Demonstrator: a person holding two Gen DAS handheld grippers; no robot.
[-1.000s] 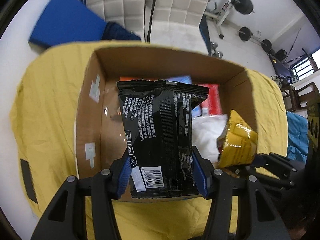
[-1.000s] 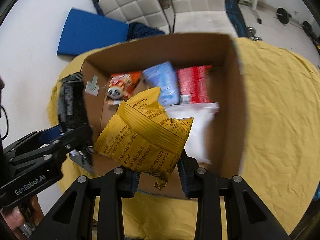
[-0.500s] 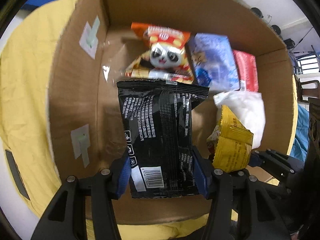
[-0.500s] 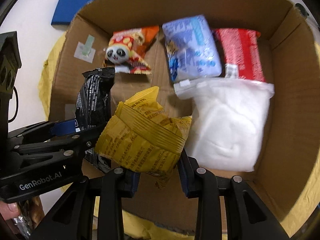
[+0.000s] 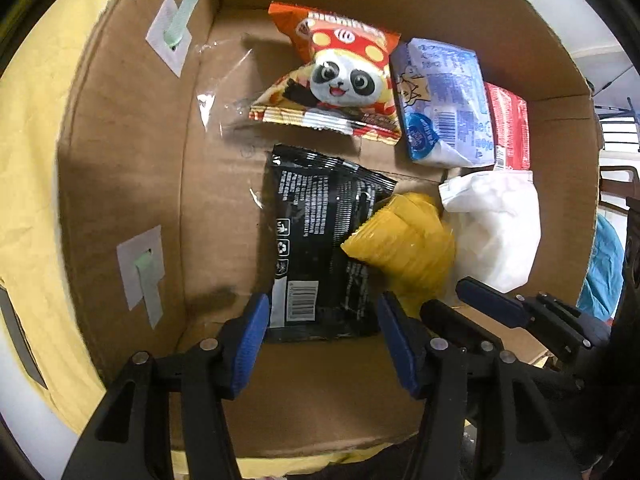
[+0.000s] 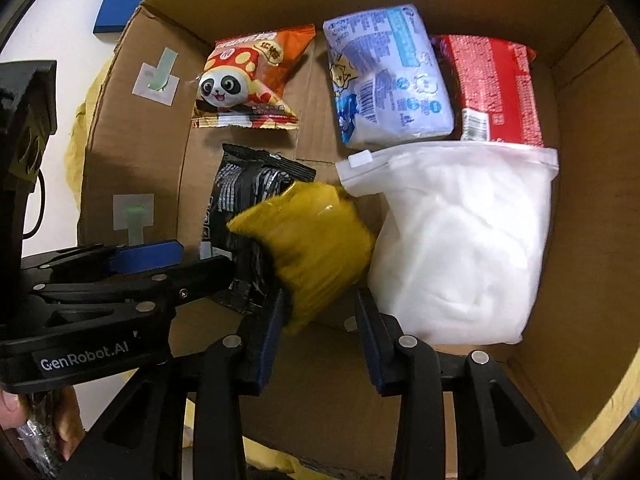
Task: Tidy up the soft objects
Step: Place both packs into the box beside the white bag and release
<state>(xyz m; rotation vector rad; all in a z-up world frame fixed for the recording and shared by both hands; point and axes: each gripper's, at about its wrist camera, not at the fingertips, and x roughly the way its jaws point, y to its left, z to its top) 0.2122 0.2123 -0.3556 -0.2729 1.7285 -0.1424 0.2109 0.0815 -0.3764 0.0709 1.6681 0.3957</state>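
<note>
Both grippers reach into an open cardboard box (image 5: pixel 120 168) (image 6: pixel 580 240). My left gripper (image 5: pixel 320 320) is open, its blue pads on either side of the near end of a black packet (image 5: pixel 316 240) lying on the box floor. My right gripper (image 6: pixel 318 308) is open too; a yellow packet (image 6: pixel 312 240), blurred, has dropped between its pads and partly overlaps the black packet (image 6: pixel 240 192). The yellow packet (image 5: pixel 404 244) and right gripper fingers (image 5: pixel 492 304) also show in the left wrist view.
In the box lie an orange panda snack bag (image 5: pixel 340 76) (image 6: pixel 244 80), a blue-white tissue pack (image 5: pixel 440 100) (image 6: pixel 384 76), a red pack (image 6: pixel 496 88) and a white fluffy zip bag (image 6: pixel 460 240) (image 5: pixel 492 224). The box sits on a yellow cloth (image 5: pixel 28 160).
Both grippers have moved down into the box and opened. The black packet and the yellow packet were let go and now lie on the box floor.
</note>
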